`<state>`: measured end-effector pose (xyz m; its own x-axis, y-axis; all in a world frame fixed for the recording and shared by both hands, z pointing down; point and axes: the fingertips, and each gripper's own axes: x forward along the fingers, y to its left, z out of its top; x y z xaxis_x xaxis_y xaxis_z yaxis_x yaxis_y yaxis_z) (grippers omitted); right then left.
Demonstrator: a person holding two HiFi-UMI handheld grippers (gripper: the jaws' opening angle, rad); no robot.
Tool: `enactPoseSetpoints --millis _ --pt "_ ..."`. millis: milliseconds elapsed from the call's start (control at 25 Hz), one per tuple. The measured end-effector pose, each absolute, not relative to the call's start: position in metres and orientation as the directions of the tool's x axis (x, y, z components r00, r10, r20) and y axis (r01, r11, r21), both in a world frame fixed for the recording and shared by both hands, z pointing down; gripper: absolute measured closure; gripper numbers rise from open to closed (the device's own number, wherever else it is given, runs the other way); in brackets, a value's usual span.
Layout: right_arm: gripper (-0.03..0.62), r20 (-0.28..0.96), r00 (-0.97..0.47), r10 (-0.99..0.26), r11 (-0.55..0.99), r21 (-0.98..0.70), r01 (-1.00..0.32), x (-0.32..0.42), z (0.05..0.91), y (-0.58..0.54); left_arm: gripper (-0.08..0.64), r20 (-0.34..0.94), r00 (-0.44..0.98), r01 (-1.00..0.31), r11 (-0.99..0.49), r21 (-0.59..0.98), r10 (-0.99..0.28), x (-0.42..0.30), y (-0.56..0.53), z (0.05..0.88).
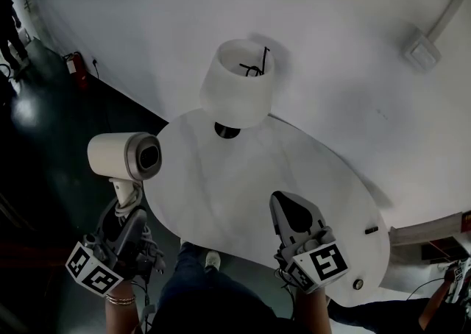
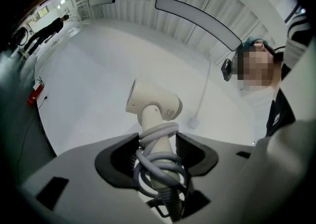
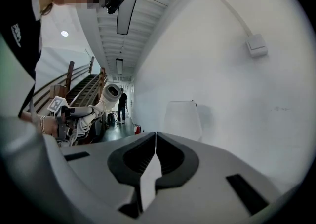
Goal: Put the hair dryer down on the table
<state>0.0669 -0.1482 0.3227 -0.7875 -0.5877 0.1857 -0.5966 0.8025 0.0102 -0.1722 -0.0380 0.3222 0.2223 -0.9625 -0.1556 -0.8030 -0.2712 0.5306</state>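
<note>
Within the left gripper (image 2: pixel 157 145) the hair dryer (image 2: pixel 153 103) is pinched by its cord-wrapped handle; the right gripper (image 3: pixel 154 141) is pressed together.

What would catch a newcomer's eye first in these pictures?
Most likely the cream hair dryer, held upright in the left gripper with its cord wound round the handle, off the left edge of the white table. Next comes the white-shaded lamp, standing at the table's far edge. The right gripper hovers shut and empty over the table's near side.
</note>
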Motion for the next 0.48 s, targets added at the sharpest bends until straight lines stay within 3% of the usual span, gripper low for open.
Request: enactPoseSetpoints --millis 480 --pt "0.572 0.164 -0.755 -0.635 0.766 0.006 -0.643 0.022 0.306 -0.174 0.314 -0.119 0.352 -0.785 -0.362 0.503 -0.928 -0.203 -0.084 0.320"
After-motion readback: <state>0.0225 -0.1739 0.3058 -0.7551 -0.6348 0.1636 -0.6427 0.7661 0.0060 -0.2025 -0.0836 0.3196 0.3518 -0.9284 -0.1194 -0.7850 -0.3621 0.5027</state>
